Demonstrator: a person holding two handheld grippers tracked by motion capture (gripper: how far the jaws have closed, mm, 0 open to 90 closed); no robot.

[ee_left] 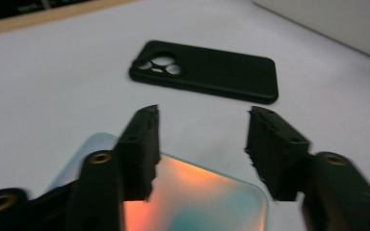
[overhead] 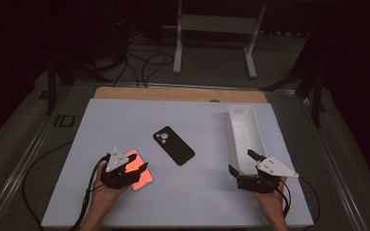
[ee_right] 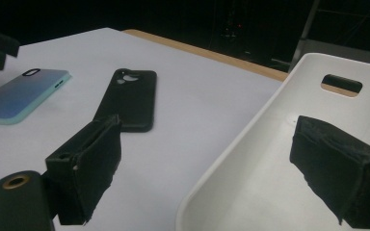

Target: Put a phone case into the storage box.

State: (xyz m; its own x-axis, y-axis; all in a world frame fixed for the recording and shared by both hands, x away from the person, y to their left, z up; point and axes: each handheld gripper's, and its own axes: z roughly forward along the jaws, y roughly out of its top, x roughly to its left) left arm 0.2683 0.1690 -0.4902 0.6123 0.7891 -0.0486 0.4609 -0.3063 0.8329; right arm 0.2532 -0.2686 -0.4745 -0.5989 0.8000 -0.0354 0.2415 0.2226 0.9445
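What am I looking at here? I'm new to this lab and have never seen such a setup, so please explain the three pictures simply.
There is no robot. A person sits at a white table and holds a hand tool in each hand, each with two black jaws.

The high view looks down from above the person. The left gripper is at its left, the right gripper at its right. The other two pictures come from cameras riding on those tools, looking along their jaws.

Three things lie on the table: a black phone case in the middle, a colourful phone case under the left gripper, and a long white tray on the right.

Nothing is held. Both grippers are open. The left one hovers over the colourful case; the right gripper has its jaws on either side of the tray's near rim.
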